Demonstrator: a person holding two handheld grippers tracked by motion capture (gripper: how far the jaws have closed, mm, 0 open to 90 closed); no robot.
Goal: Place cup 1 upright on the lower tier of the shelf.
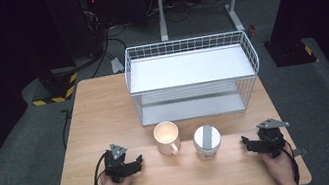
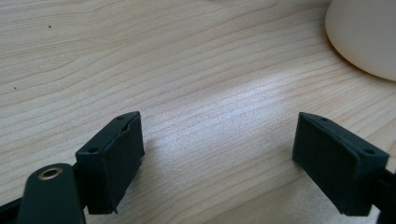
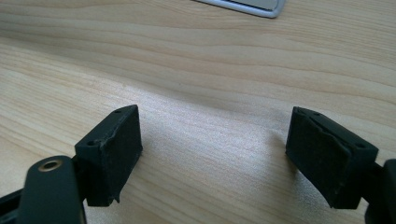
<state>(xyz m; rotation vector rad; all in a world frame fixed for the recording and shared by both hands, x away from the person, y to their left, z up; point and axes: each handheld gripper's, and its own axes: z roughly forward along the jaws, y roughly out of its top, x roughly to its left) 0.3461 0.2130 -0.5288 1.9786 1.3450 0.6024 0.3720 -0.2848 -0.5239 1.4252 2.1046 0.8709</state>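
Both tools open & empty on the tabletop [image 1: 104, 107]: cream mug [image 1: 167, 136] sits just right of left tool [image 1: 134, 164], lidded paper cup [image 1: 207, 141] between mug & right tool [image 1: 248, 142], wire rack [image 1: 192, 78] just behind the mug, so left tool's nearer the mug.

Desk [image 1: 104, 107]: pale wood, matt grain. Basket [image 1: 188, 48]: white wire metal. Mug [image 1: 167, 137]: smooth glossy ceramic. Gripper pads [image 2: 116, 158]: matt black.
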